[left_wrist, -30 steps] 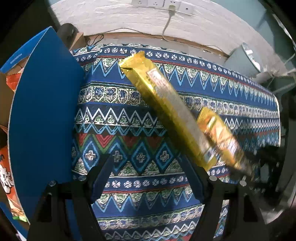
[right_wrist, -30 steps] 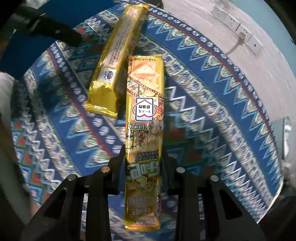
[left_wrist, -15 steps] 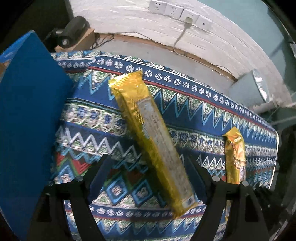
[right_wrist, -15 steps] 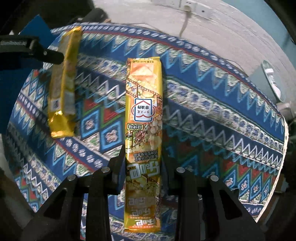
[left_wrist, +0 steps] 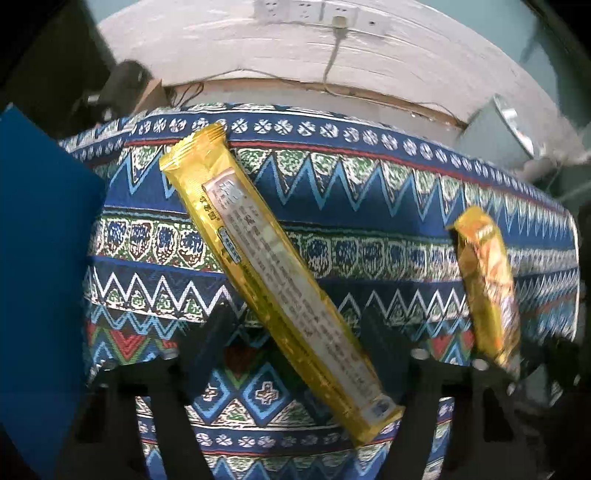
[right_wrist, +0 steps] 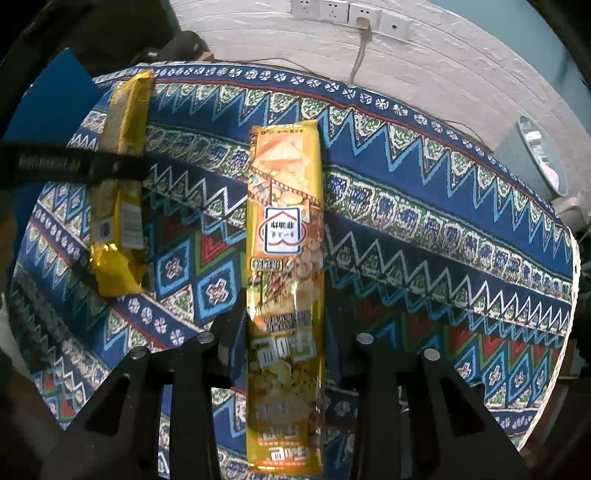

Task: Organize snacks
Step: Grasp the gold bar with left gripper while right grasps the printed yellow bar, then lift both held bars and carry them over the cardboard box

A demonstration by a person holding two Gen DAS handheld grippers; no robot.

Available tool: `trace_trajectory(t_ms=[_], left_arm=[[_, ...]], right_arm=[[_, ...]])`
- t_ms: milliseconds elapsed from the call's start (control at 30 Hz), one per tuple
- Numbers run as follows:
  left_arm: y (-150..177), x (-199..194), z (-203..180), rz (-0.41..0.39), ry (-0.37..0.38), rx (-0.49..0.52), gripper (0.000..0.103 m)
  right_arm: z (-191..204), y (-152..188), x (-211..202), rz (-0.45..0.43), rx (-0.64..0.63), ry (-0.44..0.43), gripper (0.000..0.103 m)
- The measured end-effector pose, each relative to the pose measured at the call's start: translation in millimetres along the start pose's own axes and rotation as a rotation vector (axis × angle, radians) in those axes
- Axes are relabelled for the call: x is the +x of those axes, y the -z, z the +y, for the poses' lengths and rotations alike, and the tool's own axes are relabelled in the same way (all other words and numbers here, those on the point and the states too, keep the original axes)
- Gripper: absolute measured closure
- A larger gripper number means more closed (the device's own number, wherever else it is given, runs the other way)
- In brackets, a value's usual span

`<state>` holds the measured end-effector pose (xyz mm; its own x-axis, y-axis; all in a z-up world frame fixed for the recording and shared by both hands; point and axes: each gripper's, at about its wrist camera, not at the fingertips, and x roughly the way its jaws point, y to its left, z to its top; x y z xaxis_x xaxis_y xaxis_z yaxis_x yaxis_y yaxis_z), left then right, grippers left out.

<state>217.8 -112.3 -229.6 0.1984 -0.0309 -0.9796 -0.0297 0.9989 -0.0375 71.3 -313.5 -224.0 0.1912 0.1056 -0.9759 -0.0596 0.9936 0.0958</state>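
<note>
My right gripper (right_wrist: 286,325) is shut on a long yellow cracker pack (right_wrist: 284,236) and holds it lengthwise above the patterned tablecloth (right_wrist: 424,221). The same pack shows at the right of the left wrist view (left_wrist: 487,284). A second long gold pack (left_wrist: 273,280) lies diagonally on the cloth, label side up. My left gripper (left_wrist: 295,325) is open, with the gold pack between its fingers but not clamped. That pack and the left gripper's finger (right_wrist: 74,166) show at the left of the right wrist view (right_wrist: 122,184).
A blue box (left_wrist: 40,258) stands at the left edge of the table. The white wall behind has a row of sockets (right_wrist: 351,16) with a cable. A grey bin (right_wrist: 539,155) stands at the far right.
Both grippers have turned to face the wall more squarely. The left gripper has closed in around the gold pack lying on the cloth. The right gripper still holds its pack.
</note>
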Motion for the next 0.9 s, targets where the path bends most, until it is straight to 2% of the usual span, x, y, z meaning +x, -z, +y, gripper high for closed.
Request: trace_trajectory(t_ms=[100,167,400,667,900], left_arm=[[4,-3,3,0.007,0.045,0.004,0.051],[7,-5,4,0.010,0.067,0.001,0.056],[30,-17,7,-0.004,0.080,0.048,0.072],[47,-36,17,-0.026,0.058,0.116,0.074],[72,-73,36,-0.093,0.028,0.161,0.074]], right_arm=[[1,-8,6,0.002,-0.012,0.021,0.068],[8,-10,9,0.002,-0.021,0.030,0.072],[19,-8,6,0.003,-0.034,0.051,0.073],[39,-9,-20,-0.020,-0.037,0.048,0.073],[52,-15,-47,-0.037,-0.042,0.059,0.073]])
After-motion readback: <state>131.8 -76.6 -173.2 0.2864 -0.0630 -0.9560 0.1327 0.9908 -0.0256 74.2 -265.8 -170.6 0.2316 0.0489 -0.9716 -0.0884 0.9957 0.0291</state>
